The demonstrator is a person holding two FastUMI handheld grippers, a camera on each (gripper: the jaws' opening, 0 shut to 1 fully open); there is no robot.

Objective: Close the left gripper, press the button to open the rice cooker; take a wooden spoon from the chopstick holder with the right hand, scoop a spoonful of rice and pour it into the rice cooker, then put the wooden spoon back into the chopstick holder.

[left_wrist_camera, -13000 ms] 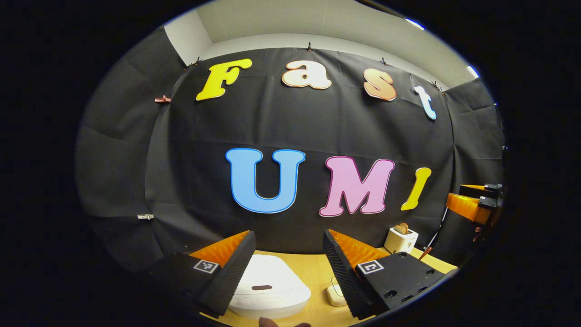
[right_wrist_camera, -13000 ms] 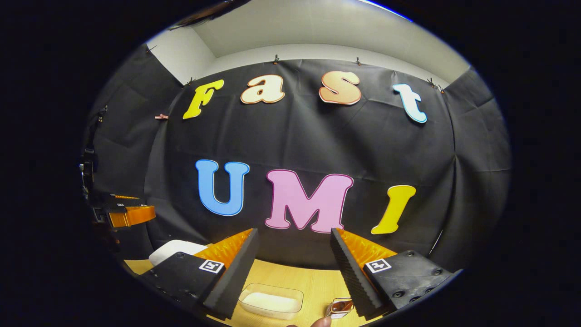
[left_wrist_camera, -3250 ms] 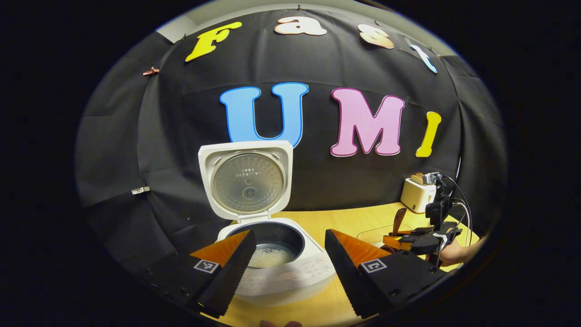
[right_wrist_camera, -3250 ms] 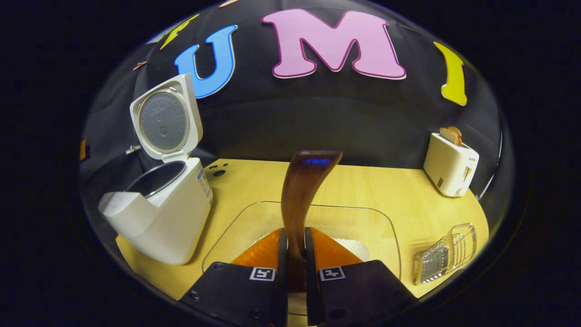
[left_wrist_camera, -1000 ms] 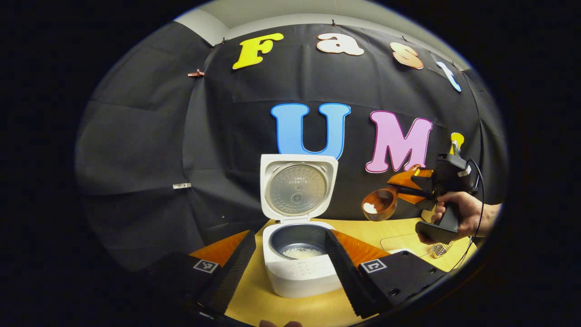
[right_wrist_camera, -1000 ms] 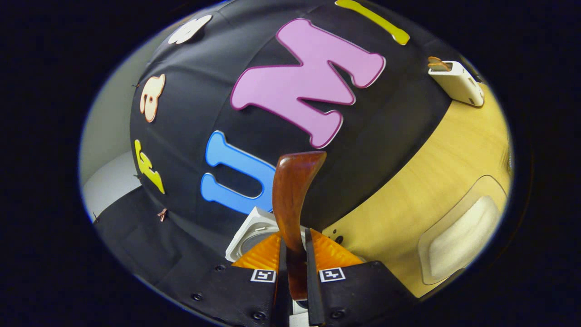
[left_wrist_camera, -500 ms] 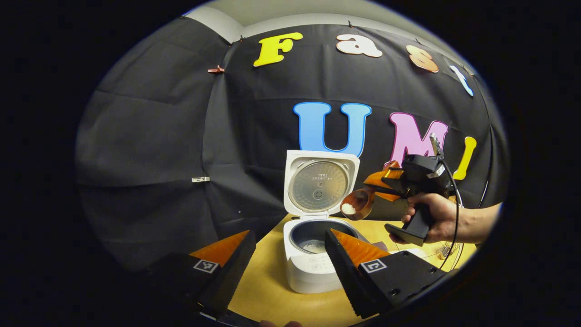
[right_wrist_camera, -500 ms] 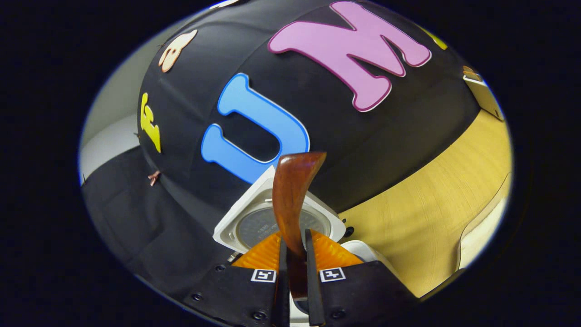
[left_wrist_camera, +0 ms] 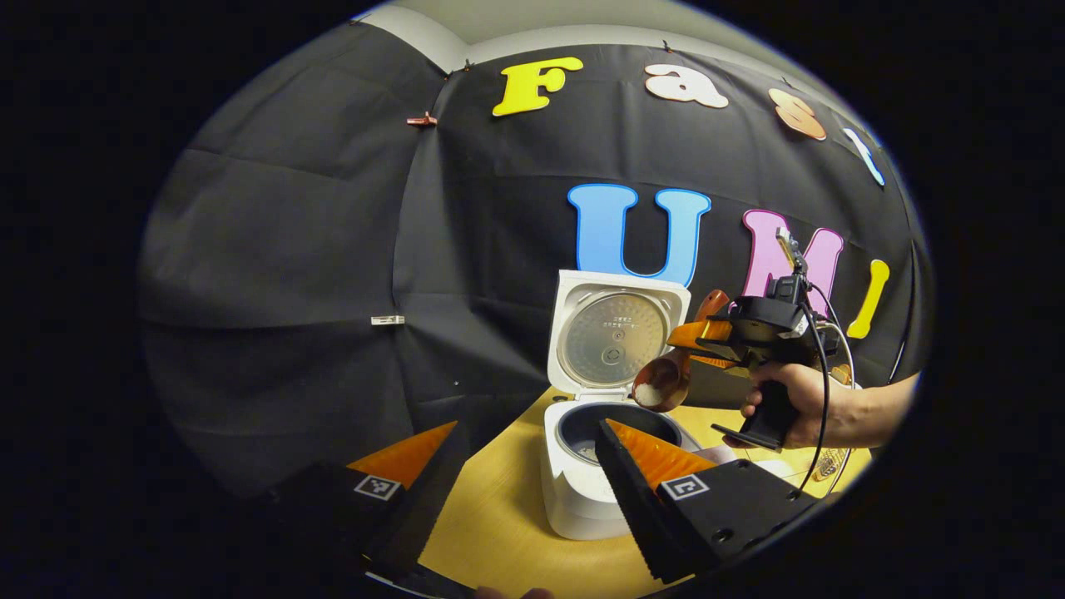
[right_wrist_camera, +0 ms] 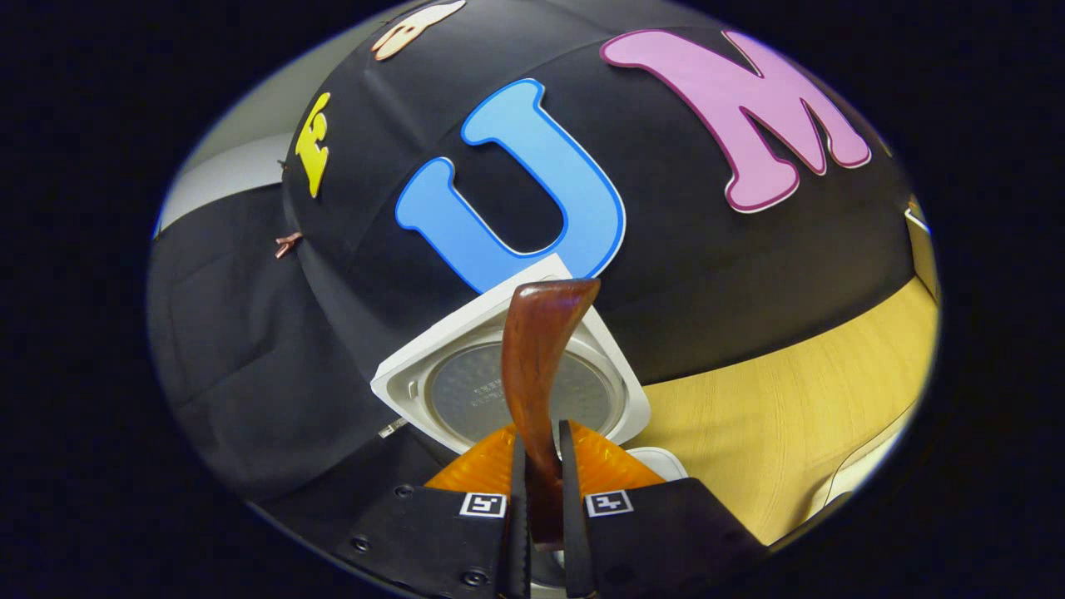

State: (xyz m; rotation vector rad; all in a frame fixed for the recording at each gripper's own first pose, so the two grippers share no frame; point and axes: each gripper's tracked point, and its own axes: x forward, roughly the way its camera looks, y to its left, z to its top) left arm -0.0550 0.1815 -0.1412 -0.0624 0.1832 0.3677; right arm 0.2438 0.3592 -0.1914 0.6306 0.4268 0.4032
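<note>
The white rice cooker [left_wrist_camera: 574, 499] stands on the wooden table with its lid [left_wrist_camera: 616, 333] raised upright; a little rice lies in the dark pot. A hand holds my right gripper [left_wrist_camera: 697, 337] just right of the lid, shut on the brown wooden spoon. The spoon's bowl [left_wrist_camera: 660, 384] carries some white rice and hangs tilted just above the pot's right rim. In the right gripper view the spoon handle [right_wrist_camera: 537, 366] rises from between the fingers of the right gripper [right_wrist_camera: 541, 516], with the cooker lid [right_wrist_camera: 449, 378] behind it. My left gripper [left_wrist_camera: 524, 487] stands open in front of the cooker, holding nothing.
The wooden table [right_wrist_camera: 790, 424] runs to the right of the cooker. The rim of a clear rice container [right_wrist_camera: 865, 470] shows at the far right. A clear wire holder [left_wrist_camera: 824, 464] sits under the hand. Black cloth walls close in behind and to the left.
The right gripper has carried the rice-loaded spoon left and lower, from beside the lid to just over the pot's rim. The left gripper's view has drifted left; it stays open.
</note>
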